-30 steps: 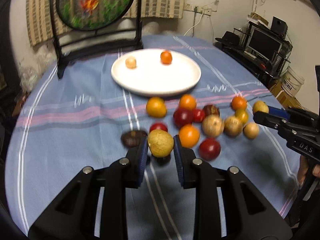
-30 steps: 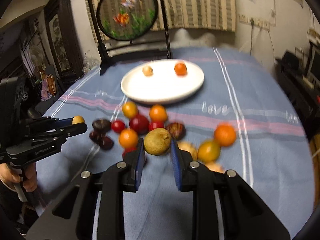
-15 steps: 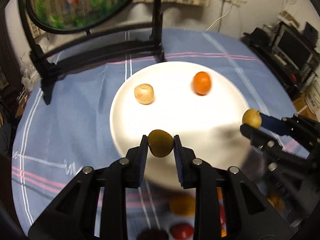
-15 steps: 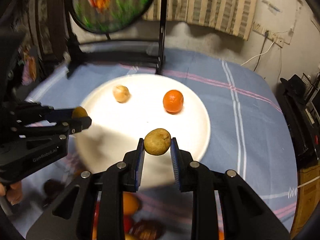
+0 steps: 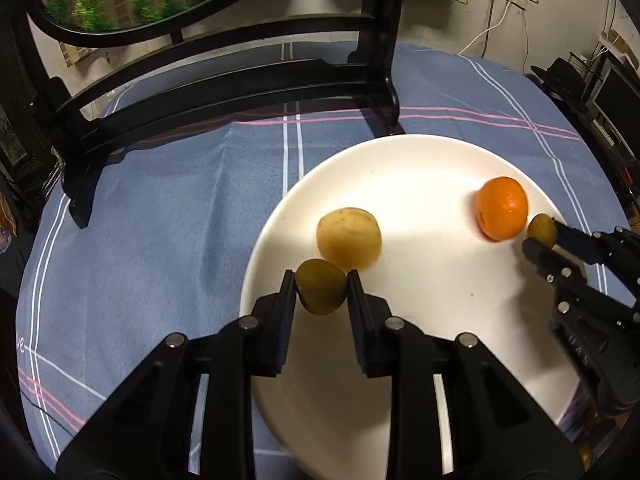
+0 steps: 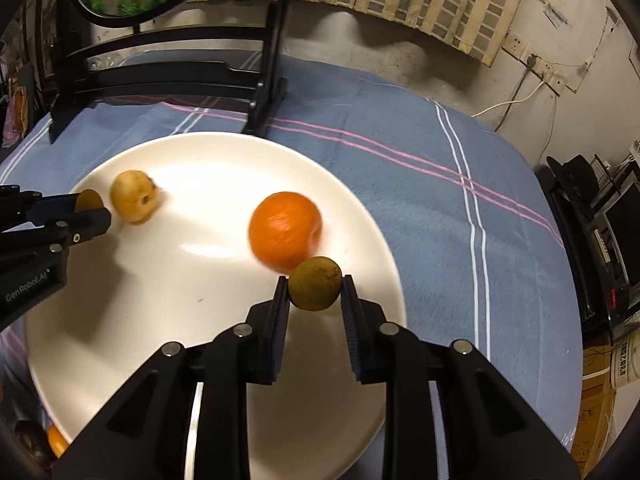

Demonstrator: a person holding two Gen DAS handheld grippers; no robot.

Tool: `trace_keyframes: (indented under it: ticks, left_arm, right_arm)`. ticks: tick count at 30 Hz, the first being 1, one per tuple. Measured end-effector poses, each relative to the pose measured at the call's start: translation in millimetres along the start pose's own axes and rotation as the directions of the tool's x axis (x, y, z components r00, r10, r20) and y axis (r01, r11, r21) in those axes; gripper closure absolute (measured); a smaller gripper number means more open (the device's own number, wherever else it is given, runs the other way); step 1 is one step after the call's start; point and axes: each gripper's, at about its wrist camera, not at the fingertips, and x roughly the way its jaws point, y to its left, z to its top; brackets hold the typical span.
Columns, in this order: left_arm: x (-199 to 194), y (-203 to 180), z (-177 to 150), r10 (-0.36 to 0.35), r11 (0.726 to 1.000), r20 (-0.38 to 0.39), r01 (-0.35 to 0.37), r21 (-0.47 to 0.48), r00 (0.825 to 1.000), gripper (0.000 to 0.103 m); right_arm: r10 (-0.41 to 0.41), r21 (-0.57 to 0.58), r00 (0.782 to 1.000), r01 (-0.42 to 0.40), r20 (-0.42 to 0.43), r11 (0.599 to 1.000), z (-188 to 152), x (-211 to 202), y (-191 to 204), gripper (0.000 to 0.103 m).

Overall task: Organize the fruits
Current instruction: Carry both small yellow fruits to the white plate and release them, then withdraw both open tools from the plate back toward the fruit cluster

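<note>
A white plate [image 5: 400,160] [image 6: 168,280] lies on the blue striped tablecloth and carries a pale yellow fruit [image 5: 349,239] [image 6: 135,197] and an orange [image 5: 502,208] [image 6: 285,231]. My left gripper [image 5: 321,292] is shut on an olive-yellow round fruit [image 5: 321,292], held over the plate just in front of the pale fruit. My right gripper [image 6: 314,289] is shut on a brownish-yellow round fruit [image 6: 314,289], held beside the orange near the plate's right rim. Each gripper also shows in the other's view: the right gripper [image 5: 540,236] and the left gripper [image 6: 90,208].
A black wooden stand [image 5: 224,80] [image 6: 264,80] with a round painted screen rises just behind the plate. An orange fruit [image 6: 56,442] peeks out at the plate's near left edge. Dark equipment [image 6: 600,216] stands off the table's right side.
Both grippers carried their fruits forward from the pile of fruit to over the plate and sank lower. The plate and its two fruits now fill the views.
</note>
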Motion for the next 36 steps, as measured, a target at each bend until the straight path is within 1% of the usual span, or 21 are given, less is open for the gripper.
trace_keyframes:
  ticks: [3,5,7,9,10,11,12,13,14,16,17,18,21,23,24,26,29,32,35,36]
  left_arm:
    - [7,-3,4,-0.011,1.0,0.002,0.011,0.005,1.0,0.077]
    - [10,-5,6,-0.006,1.0,0.0,0.006,0.012,1.0,0.077]
    - [16,-6,10,-0.027,1.0,-0.012,0.027,-0.003,1.0,0.077]
    - [20,-3,13,-0.055,0.998,-0.021,0.054,-0.037,0.998,0.075]
    - [19,-2,14,-0.062,0.997,-0.015,0.061,-0.055,0.998,0.062]
    - [17,-2,14,-0.061,0.996,-0.003,0.061,-0.06,0.998,0.043]
    - [11,-3,14,-0.046,0.998,0.025,0.047,-0.052,0.999,0.037]
    - [6,-4,13,-0.035,0.999,0.045,0.037,-0.039,0.998,0.035]
    - [0,-5,13,-0.025,0.999,0.062,0.027,-0.023,0.998,0.035]
    - [-9,-6,14,-0.018,1.0,0.071,0.019,-0.013,0.997,0.035]
    - [-14,-4,14,-0.022,1.0,0.076,0.024,-0.02,0.997,0.035]
    - [-20,-2,13,-0.03,0.999,0.081,0.033,-0.033,0.996,0.034]
    - [-38,2,7,-0.045,0.998,0.09,0.049,-0.04,0.995,0.031]
    - [-51,2,-1,-0.037,0.999,0.103,0.04,-0.03,0.994,0.023]
    - [-60,2,-7,-0.012,1.0,0.11,0.015,-0.023,0.994,0.022]
    - [-75,3,-15,0.004,1.0,0.123,-0.001,-0.025,0.992,0.018]
    - [-97,6,-34,-0.039,0.998,0.129,0.045,-0.045,0.991,0.015]
    - [-119,6,-60,-0.085,0.995,0.141,0.091,-0.041,0.986,0.013]
    - [-140,6,-90,-0.099,0.995,0.171,0.103,-0.018,0.98,0.012]
    - [-149,6,-103,-0.099,0.995,0.181,0.102,-0.008,0.979,0.012]
  right_arm:
    - [-0.011,-0.004,1.0,0.011,-0.008,1.0,3,9,-2,0.077]
    - [-0.028,-0.006,0.999,0.028,0.015,1.0,6,10,-4,0.077]
    - [-0.024,0.011,0.999,0.024,0.022,1.0,10,11,-8,0.075]
    - [-0.003,0.038,1.0,0.002,0.022,0.999,15,15,-15,0.075]
    - [-0.003,0.039,1.0,0.003,0.014,0.999,16,15,-16,0.075]
    - [-0.005,0.044,1.0,0.005,0.012,0.999,16,14,-17,0.075]
    - [-0.003,0.047,1.0,0.002,0.018,0.999,16,12,-17,0.075]
    - [0.001,0.045,1.0,-0.002,0.026,0.999,14,9,-17,0.075]
    - [0.0,0.033,0.999,-0.001,0.033,0.999,13,6,-15,0.072]
    - [-0.012,0.026,0.999,0.011,0.047,1.0,11,-1,-15,0.048]
    - [-0.019,0.035,0.997,0.016,0.074,0.999,9,-9,-17,0.048]
    - [-0.008,0.044,0.996,0.004,0.091,0.999,8,-14,-19,0.048]
    - [0.019,0.078,0.994,-0.027,0.105,0.997,1,-35,-27,0.048]
    - [0.029,0.086,0.992,-0.04,0.122,0.995,-6,-52,-30,0.048]
    - [0.034,0.09,0.991,-0.046,0.13,0.995,-10,-60,-32,0.048]
    - [0.046,0.111,0.988,-0.063,0.148,0.992,-21,-78,-37,0.048]
    - [0.075,0.162,0.983,-0.103,0.168,0.981,-42,-105,-45,0.048]
    - [0.106,0.181,0.977,-0.14,0.183,0.973,-65,-129,-48,0.048]
    - [0.107,0.168,0.97,-0.145,0.217,0.975,-101,-163,-47,0.047]
    - [0.099,0.161,0.968,-0.139,0.231,0.977,-115,-174,-45,0.043]
